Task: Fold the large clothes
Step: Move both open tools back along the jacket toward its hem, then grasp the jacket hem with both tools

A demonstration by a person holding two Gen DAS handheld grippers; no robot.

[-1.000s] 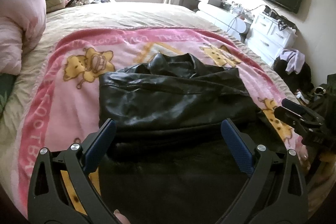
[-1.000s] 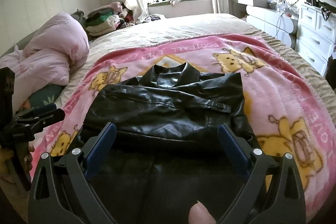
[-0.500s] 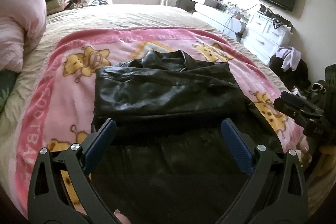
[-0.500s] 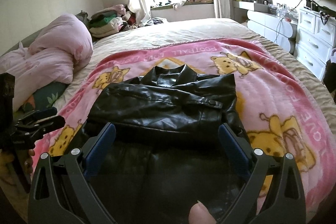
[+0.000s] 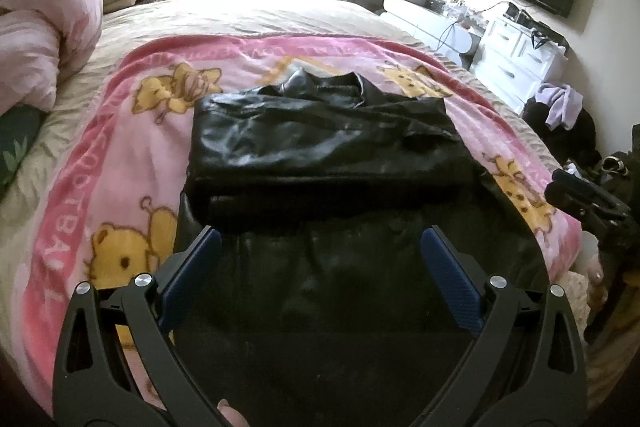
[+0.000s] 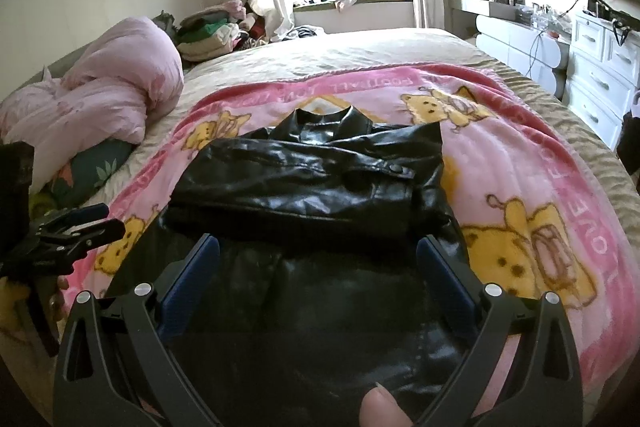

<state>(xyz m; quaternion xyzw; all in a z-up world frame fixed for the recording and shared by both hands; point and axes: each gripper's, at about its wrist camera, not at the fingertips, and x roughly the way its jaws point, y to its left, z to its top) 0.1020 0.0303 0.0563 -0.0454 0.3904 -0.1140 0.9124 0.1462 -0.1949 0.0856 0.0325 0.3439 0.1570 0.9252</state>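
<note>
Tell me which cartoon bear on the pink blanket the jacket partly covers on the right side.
The bear beside the black leather jacket at its right edge; its face disappears under the leather, while the bear nearer the window lies fully uncovered.

Wide bed with beige ribbed bedspread point(image 6: 360, 55) is carrying everything. Pink fleece blanket with yellow cartoon bears point(image 6: 520, 155) is lying spread flat across its near half. Black glossy leather jacket point(image 6: 312, 183) is resting on blanket centre, sleeves folded over, collar pointing toward window. Bunched pale pink quilt point(image 6: 104, 95) is sitting at left edge, partly covering dark green leaf-print pillow point(image 6: 96, 163).
</note>
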